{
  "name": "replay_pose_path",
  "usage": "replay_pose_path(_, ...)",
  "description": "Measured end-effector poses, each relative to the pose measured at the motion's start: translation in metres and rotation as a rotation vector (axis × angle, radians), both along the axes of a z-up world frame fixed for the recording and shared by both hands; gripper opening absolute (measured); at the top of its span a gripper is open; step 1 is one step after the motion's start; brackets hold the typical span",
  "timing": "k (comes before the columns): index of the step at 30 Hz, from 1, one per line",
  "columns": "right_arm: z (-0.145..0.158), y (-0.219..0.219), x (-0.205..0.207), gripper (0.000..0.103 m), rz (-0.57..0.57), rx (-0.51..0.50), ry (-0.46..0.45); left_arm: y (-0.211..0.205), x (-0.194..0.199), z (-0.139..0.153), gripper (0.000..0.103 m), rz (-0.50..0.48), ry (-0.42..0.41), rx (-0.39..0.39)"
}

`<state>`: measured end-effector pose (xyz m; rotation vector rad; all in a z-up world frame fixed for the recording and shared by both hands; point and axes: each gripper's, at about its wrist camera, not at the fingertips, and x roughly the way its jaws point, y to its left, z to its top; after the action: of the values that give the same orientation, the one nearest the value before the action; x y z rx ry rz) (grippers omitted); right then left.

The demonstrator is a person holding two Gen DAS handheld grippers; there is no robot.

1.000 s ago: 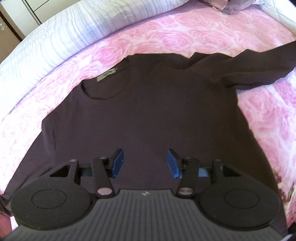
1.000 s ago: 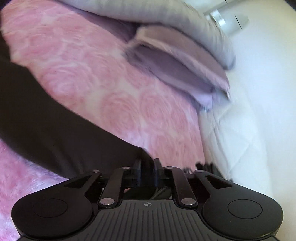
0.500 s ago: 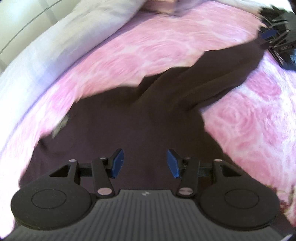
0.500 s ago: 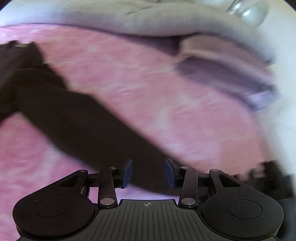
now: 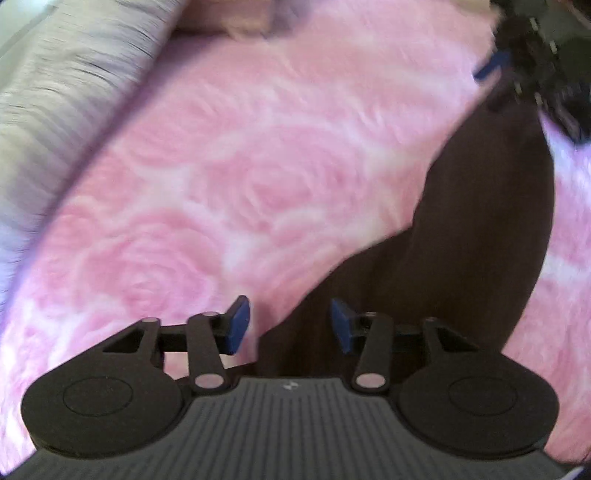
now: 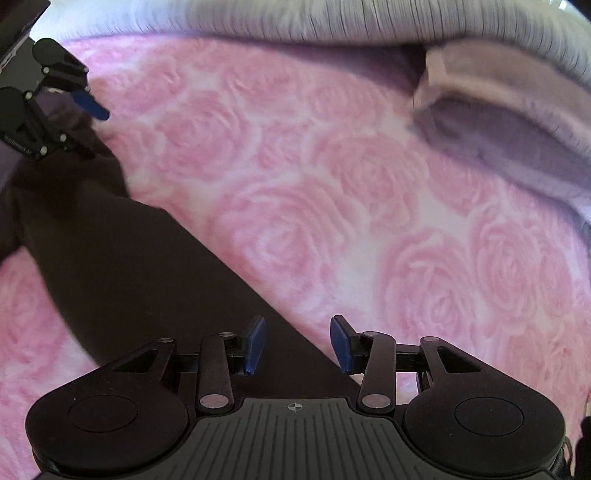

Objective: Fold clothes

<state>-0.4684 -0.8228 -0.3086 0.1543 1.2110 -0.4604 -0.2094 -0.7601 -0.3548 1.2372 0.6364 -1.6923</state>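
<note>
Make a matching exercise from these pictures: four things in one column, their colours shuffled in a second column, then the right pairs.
Things:
1. sleeve
2. bedspread
3. blanket
4. pads on the right gripper fingers

Colours:
A. blue
B. pink with a rose pattern
C. dark brown
D. grey, ribbed

Pairs: 1-C, 2-B, 3-D, 4-A

We see soft, even daylight; motion blur smears the pink bedspread (image 5: 258, 177) in the left view, and fisheye bending curves the edges.
</note>
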Motion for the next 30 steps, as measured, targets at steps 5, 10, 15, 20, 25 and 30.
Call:
replay_pose_path(5,-0.021,-0.016,0.004,0.001,-0.110,0.030,0.084,-0.002,-0.007,0.009,0.000,0.023,0.012,-0.069)
replay_pose_path(10,-0.004,-0.040,-0.017,0.000,-0.376,-0.041,-0.006,-0.011,0.017,0.016,0.000,0.222,0.053,-0.158)
replay_pose_path(15,0.040,0.011,-0.036,0.025,-0.386,-0.068,-0.165,0.004,0.015,0.023,0.013,0.210,-0.013,-0.202)
replay_pose_path(20,0.032,0.080,-0.056,0.039,-0.406,0.004,-0.158,0.051,-0.035,0.051,0.016,0.019,-0.023,-0.308)
replay_pose_path(25,0.005,0.123,-0.080,0.040,-0.509,0.035,-0.066,0.095,-0.137,0.041,0.034,-0.382,0.003,-0.316)
replay_pose_path(30,-0.001,0.125,-0.118,0.041,-0.638,0.040,-0.103,0.093,-0.227,0.007,0.036,-0.649,-0.084,-0.360)
